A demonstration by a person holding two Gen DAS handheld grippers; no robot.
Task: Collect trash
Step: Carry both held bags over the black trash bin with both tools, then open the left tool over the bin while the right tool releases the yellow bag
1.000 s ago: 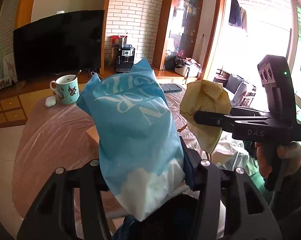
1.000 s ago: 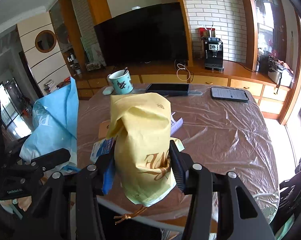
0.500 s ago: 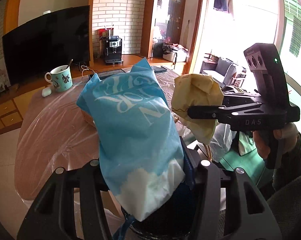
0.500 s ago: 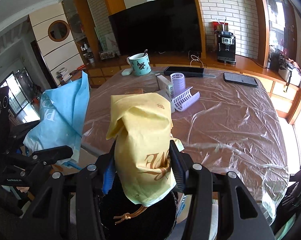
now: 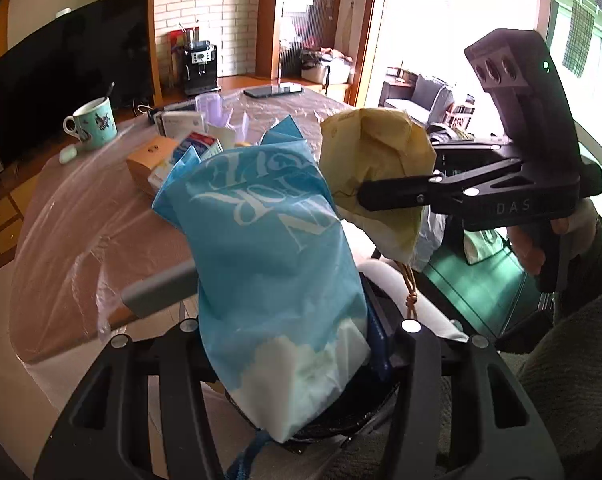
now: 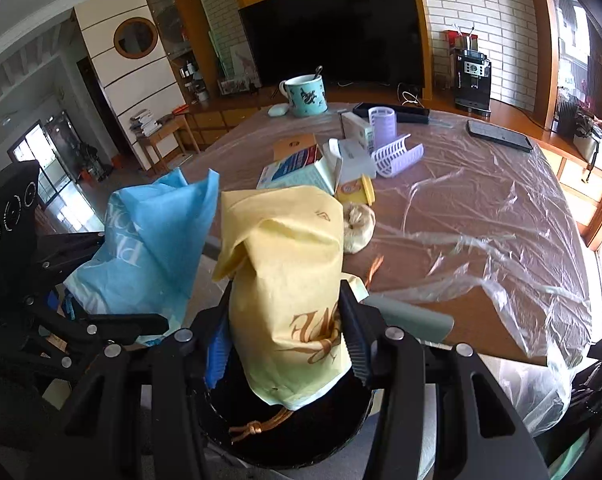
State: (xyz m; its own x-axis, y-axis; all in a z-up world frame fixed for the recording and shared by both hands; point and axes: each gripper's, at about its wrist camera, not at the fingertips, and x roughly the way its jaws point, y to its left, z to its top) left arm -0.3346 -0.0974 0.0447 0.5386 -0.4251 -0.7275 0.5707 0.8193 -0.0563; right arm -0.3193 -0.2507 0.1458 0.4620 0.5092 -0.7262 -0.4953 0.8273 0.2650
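My left gripper point(image 5: 297, 328) is shut on a blue paper bag point(image 5: 269, 240) with white lettering, which stands upright between the fingers. Beside it, my right gripper point(image 6: 285, 328) is shut on a yellow paper bag point(image 6: 285, 272) with brown lettering and a brown cord hanging below. Each bag also shows in the other view: the yellow bag point(image 5: 377, 160) at the right, the blue bag point(image 6: 153, 240) at the left. Both bags hang off the table's near edge, over the dark round mouth of a black bin point(image 6: 285, 432). The bags' bottoms hide most of the bin.
The table point(image 6: 461, 220), under a clear plastic sheet, carries a teal mug point(image 6: 305, 94), several small boxes point(image 6: 301, 160), a purple ribbed roller point(image 6: 397, 152), a crumpled wad point(image 6: 357, 224) and a phone point(image 6: 499, 136). A grey bar point(image 6: 409, 314) lies at the table's near edge.
Both grippers have drawn back from the table and sunk, still holding their bags. The black bin has come into view beneath them, and the table's boxes now show beyond the bags.
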